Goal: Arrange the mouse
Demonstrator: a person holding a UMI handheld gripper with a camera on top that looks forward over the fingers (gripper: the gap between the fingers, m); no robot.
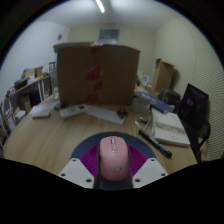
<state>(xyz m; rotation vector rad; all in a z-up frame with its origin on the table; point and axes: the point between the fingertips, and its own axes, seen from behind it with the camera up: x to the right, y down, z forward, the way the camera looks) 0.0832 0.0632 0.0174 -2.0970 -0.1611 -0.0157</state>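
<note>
Both tool (pixel 114 172) fingers level, clamping pink mouse (pixel 114 157).

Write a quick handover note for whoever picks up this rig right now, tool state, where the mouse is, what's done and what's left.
Tool: its fingers sit on either side of the pink mouse, apparently pressing on it.
Mouse: between the fingers, above the wooden table; whether it is lifted or resting cannot be told.
Ahead: a large cardboard box stands on the table, a keyboard lies before it, and a laptop is off to one side.
Done: mouse picked up, it seems.
Left: set the mouse down in its place, probably near the keyboard, then release.
</note>
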